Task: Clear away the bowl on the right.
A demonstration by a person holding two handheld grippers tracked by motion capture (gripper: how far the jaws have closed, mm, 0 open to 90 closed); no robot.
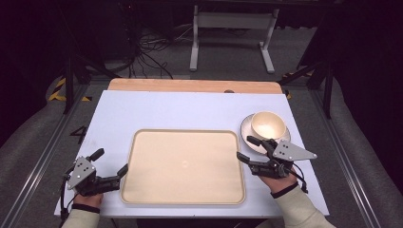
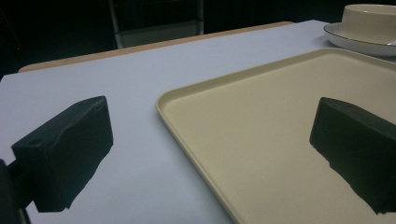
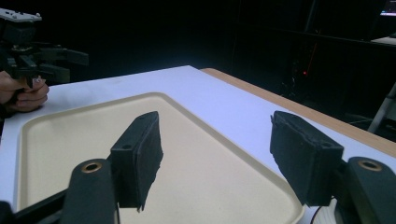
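At the centre of the white surface (image 1: 119,114) lies a cream tray (image 1: 183,166), flat and bare, with the left gripper (image 1: 110,165) at its 9 o'clock edge and the right gripper (image 1: 248,148) at its 3 o'clock edge. Both sets of fingers stand wide apart with nothing between them. The tray looks like stiff, light, smooth plastic, likely slippery; take hold of its raised rim on two opposite sides. Beyond its 2 o'clock corner sits a cup (image 1: 268,125) on a saucer (image 1: 247,135), probably ceramic and fragile. No brand, label or writing can be read.
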